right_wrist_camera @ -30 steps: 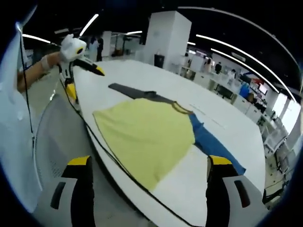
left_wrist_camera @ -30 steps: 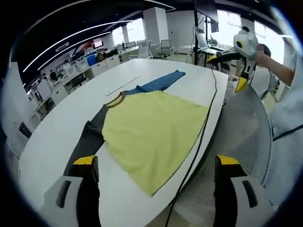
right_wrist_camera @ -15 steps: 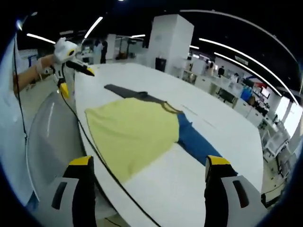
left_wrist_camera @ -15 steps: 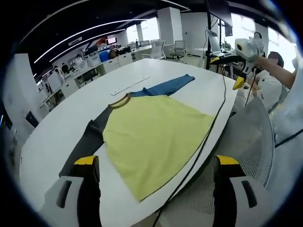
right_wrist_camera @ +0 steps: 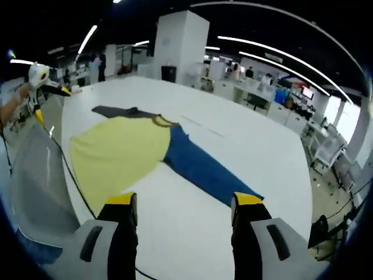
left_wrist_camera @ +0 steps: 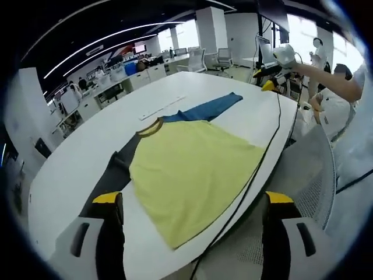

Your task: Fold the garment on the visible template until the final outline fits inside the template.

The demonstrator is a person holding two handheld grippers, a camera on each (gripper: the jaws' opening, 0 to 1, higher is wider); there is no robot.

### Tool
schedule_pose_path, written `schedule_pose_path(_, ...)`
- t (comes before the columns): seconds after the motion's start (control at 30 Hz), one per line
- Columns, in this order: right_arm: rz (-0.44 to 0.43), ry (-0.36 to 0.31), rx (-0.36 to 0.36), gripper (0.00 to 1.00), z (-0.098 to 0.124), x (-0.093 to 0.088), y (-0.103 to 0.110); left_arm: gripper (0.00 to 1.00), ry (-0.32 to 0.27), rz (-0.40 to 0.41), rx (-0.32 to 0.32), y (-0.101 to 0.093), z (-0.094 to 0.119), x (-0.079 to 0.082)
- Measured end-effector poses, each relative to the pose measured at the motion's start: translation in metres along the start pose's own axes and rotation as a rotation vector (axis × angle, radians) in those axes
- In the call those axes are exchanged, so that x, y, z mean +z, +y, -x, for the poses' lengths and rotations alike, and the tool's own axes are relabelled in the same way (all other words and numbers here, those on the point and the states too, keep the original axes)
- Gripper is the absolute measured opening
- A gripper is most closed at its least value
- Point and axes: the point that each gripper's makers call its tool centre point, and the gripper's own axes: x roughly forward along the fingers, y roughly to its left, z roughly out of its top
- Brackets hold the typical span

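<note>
A yellow shirt lies flat on the white table, with a dark grey sleeve on one side and a blue sleeve on the other. My left gripper is open at the table's near edge, just short of the hem, holding nothing. My right gripper hangs in a hand above the table's far right end. In the right gripper view, the shirt spreads to the left and the blue sleeve runs toward my open right gripper. The left gripper shows at far left.
A black cable runs along the table's edge beside the hem. A mesh chair back stands close to that edge. A pale strip lies on the table beyond the collar. Desks and chairs fill the room behind.
The right gripper has moved along the table toward the blue sleeve's end, and its jaws stand somewhat closer together. The left gripper has barely shifted. The shirt lies as before.
</note>
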Motion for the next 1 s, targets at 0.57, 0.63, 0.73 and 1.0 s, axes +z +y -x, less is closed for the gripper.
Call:
schedule_pose_path(0.57, -0.229, 0.168, -0.157, 0.31, -0.062, -0.071, -0.130, 0.93, 0.027, 0.040, 0.045, 0.011, -0.002, 0.001)
schedule_pose_path(0.63, -0.242, 0.185, -0.165, 0.29, -0.070, -0.080, -0.138, 0.93, 0.033, 0.047, 0.048, 0.012, -0.002, 0.000)
schedule_pose_path(0.73, -0.270, 0.198, -0.185, 0.28, -0.079, -0.088, -0.145, 0.92, 0.045, 0.055, 0.049, 0.012, -0.003, -0.002)
schedule_pose_path(1.0, -0.312, 0.238, -0.211, 0.27, -0.102, -0.102, -0.156, 0.91, 0.067, 0.077, 0.065, 0.015, -0.003, -0.005)
